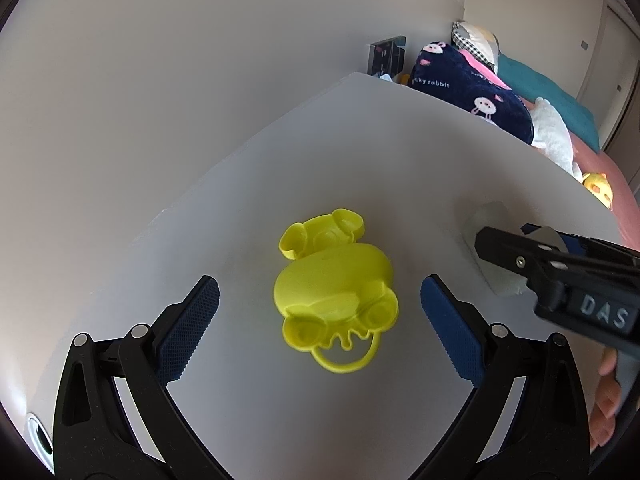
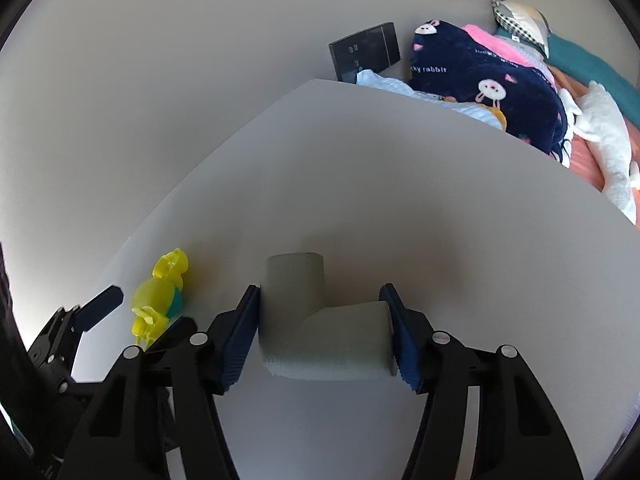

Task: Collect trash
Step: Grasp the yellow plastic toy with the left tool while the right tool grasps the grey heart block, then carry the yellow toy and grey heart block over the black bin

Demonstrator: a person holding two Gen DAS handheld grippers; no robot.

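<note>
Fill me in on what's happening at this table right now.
A person is clearing a white table with a handheld gripper in each hand. The right gripper has its blue pads against both sides of a grey L-shaped foam piece lying on the table, apparently gripping it. The left gripper is open, its fingers on either side of a yellow plastic toy without touching it. Nothing looks lifted yet. A bed with a navy rabbit blanket lies beyond the table.

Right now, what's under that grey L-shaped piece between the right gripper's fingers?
The grey piece lies flat on the white table, with the right gripper closing its pads against both sides. Only bare tabletop shows around it; whatever is directly beneath it is covered.
</note>
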